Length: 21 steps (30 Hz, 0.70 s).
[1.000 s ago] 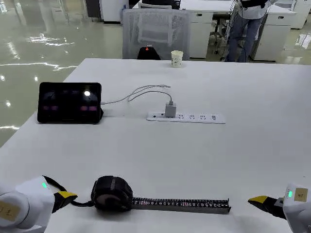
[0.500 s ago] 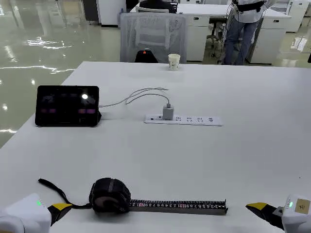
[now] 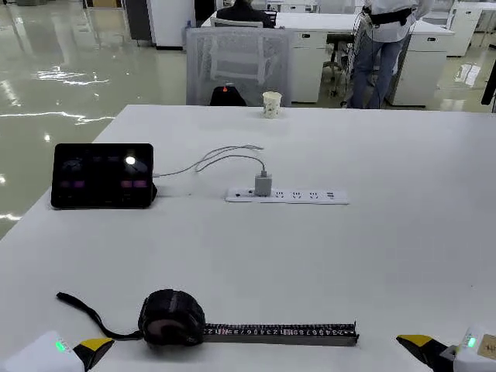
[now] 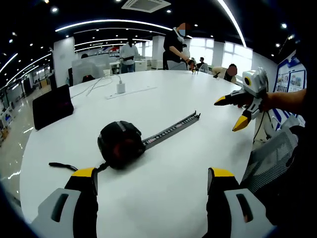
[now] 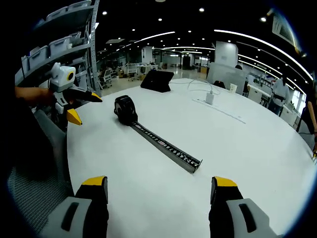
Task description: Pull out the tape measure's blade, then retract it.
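L hand-held gripper (image 4: 151,178): jaws apart, nothing in them. Tape measure (image 4: 121,144) lies on bench (image 3: 403,232) just ahead of it, not touching. R hand-held gripper (image 5: 158,186): jaws apart too, near the tip of the blade (image 3: 279,333), which is out flat to tape measure's right. Cup (image 3: 271,103) well behind tape measure; contents can't tell.

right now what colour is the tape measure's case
The tape measure case is black, with a reddish patch on its face; it shows best in the left gripper view.
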Each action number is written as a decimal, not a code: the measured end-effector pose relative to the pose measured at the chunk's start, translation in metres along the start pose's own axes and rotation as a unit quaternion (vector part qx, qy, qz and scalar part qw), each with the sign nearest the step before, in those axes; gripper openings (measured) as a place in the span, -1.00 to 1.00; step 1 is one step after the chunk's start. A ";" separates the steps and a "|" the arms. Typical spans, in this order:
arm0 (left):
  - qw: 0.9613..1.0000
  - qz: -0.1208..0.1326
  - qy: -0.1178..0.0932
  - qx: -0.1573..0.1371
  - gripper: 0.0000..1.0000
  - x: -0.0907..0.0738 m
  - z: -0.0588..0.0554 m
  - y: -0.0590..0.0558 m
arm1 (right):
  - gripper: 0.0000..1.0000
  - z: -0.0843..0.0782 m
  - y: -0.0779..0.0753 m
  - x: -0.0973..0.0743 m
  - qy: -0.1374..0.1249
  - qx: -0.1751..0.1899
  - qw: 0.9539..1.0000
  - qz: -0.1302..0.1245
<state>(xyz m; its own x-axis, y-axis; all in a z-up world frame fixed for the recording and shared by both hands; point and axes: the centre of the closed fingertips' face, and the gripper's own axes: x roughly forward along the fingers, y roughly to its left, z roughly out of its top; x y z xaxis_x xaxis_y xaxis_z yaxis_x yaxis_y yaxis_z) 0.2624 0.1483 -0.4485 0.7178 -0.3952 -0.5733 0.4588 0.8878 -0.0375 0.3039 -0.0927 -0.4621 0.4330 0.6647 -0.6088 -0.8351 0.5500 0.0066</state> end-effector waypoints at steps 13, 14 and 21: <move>0.999 0.028 -0.014 -0.024 0.85 -0.006 0.001 -0.007 | 0.83 0.012 0.012 0.000 -0.025 0.026 0.999 -0.020; 0.999 0.029 -0.015 -0.025 0.86 -0.006 0.001 -0.008 | 0.84 0.012 0.013 0.001 -0.027 0.028 0.999 -0.021; 0.998 0.043 -0.018 -0.035 0.91 -0.008 0.000 -0.011 | 0.88 0.013 0.024 0.005 -0.032 0.040 0.998 -0.027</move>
<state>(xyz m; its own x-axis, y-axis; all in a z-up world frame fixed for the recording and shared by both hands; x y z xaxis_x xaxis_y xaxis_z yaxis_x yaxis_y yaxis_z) 0.2519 0.1418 -0.4435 0.7722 -0.3244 -0.5463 0.3586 0.9323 -0.0468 0.2906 -0.0694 -0.4545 0.4991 0.6628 -0.5582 -0.7814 0.6226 0.0406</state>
